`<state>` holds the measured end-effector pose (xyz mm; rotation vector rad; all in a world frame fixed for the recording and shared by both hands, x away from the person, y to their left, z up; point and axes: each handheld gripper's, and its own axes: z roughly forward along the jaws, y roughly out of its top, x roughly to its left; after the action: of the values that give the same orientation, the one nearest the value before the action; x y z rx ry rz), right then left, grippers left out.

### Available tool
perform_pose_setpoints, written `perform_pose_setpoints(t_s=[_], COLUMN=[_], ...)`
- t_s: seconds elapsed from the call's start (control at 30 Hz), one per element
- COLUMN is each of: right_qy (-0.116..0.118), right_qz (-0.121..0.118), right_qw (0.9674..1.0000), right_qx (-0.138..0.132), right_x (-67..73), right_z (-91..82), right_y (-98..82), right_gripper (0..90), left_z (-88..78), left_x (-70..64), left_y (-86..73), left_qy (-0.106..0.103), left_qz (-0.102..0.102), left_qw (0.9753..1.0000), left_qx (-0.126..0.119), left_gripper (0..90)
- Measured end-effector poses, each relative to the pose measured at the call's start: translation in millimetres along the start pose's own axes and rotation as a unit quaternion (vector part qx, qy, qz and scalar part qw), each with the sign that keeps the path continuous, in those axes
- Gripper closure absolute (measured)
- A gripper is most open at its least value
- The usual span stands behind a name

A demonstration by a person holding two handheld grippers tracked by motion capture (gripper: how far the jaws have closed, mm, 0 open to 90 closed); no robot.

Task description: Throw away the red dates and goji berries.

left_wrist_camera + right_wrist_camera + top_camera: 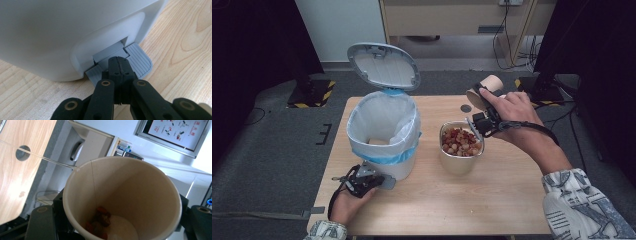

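Observation:
A white pedal bin (384, 130) with a blue-edged liner stands on the wooden table (492, 200), its lid (383, 65) raised. My left gripper (379, 181) is low at the bin's front. Its jaws are shut with nothing between them, and the tips (119, 61) rest on the grey pedal (140, 60). My right gripper (479, 102) is shut on a paper cup (486, 90), held tilted just behind a metal container (460, 165) of red and tan food pieces (460, 141). A few pieces lie inside the cup (130, 190).
A pale item (378, 141) lies inside the bin. A round cable hole (466, 108) is in the table behind the container. Grey floor surrounds the table, with a cabinet and cables at the back.

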<state>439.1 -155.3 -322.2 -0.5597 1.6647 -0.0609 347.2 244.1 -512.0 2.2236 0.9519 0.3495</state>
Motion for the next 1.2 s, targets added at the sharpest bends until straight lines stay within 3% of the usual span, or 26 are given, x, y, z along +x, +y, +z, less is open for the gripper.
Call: perform_pose_setpoints(t_s=[0.33, 0.43, 0.53, 0.63, 0.77, 0.87, 1.03, 1.2], right_qy=[-0.014, -0.013, -0.022, -0.008, -0.016, -0.008, -0.011, -0.004], right_qz=[-0.055, -0.090, -0.092, -0.147, -0.121, -0.136, -0.118, -0.116], right_qw=[0.9984, 0.9958, 0.9954, 0.9890, 0.9924, 0.9906, 0.9929, 0.9932], right_qx=[0.009, 0.009, 0.015, 0.008, 0.011, 0.008, 0.013, 0.014], right_x=[0.4, 3.4, 2.9, 12.5, 10.4, 13.7, 11.2, 12.5], right_z=[-0.7, -0.1, -0.1, 1.0, 3.9, 3.5, 3.2, 2.6], right_y=[6.3, 9.1, 9.1, 19.3, 17.2, 19.9, 15.3, 12.4], right_gripper=[28.9, 29.1, 29.2, 29.3, 29.3, 29.3, 29.3, 29.3], left_z=[0.0, 0.0, 0.0, 0.0, 0.0, 0.0, -0.1, 0.0], left_x=[-0.1, -0.1, 0.1, 0.0, 0.0, 0.1, -0.2, -0.1], left_y=[0.0, 0.0, 0.0, 0.0, 0.0, 0.0, 0.1, 0.0], left_qy=[0.000, 0.001, 0.000, 0.000, 0.000, 0.000, 0.001, 0.000], left_qz=[0.000, 0.000, 0.000, 0.000, 0.000, 0.000, 0.000, 0.000], left_qw=[1.0000, 1.0000, 1.0000, 1.0000, 1.0000, 1.0000, 1.0000, 1.0000], left_qx=[0.000, 0.000, 0.000, 0.000, 0.000, 0.000, 0.001, 0.000], left_gripper=[89.9, 89.9, 89.9, 89.9, 89.9, 90.0, 89.9, 89.9])
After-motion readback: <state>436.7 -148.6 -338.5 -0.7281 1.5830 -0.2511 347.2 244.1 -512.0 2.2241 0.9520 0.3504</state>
